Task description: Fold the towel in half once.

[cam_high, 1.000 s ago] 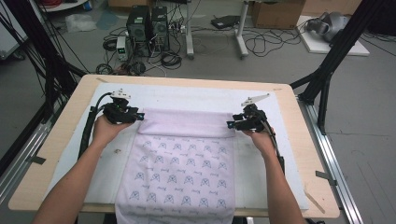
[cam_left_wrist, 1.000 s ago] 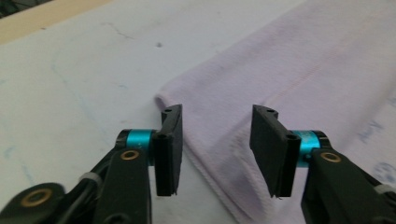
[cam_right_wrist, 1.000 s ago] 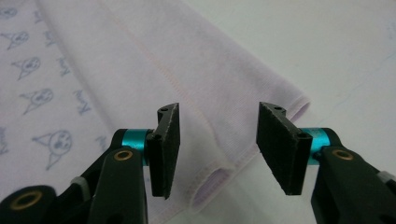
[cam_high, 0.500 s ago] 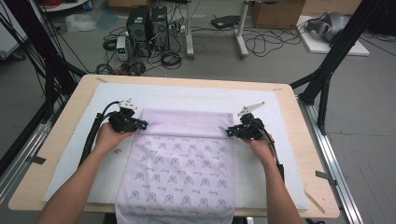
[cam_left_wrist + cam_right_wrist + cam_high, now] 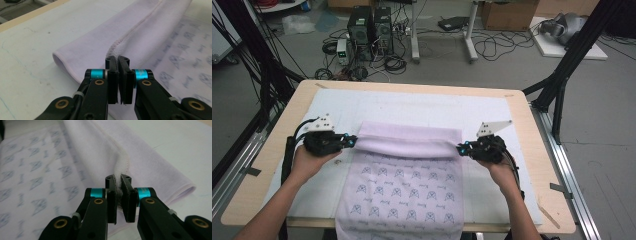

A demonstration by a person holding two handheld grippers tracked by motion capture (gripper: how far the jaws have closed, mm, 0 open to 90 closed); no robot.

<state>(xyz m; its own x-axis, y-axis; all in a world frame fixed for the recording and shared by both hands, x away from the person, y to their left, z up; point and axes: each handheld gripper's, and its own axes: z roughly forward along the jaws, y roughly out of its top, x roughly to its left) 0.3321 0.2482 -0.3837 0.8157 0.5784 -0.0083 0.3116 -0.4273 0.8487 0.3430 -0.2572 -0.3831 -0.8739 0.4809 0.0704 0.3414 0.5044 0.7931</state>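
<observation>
Gripping the folded-over edge of the lilac towel (image 5: 404,175), both tools have their jaws clenched on its hem: left gripper (image 5: 351,141) at centre left, right gripper (image 5: 460,148) at centre right. Beyond the fold, white mat (image 5: 412,107) covers the counter (image 5: 287,115).

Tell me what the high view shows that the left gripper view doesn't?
High view: both hands, the right gripper pinching the towel's other corner, the wooden table edge, and computers on the floor. Left gripper view: close up, the left gripper shut on the towel's hem. Both show the lilac towel folded over its printed side, on the white mat.
</observation>
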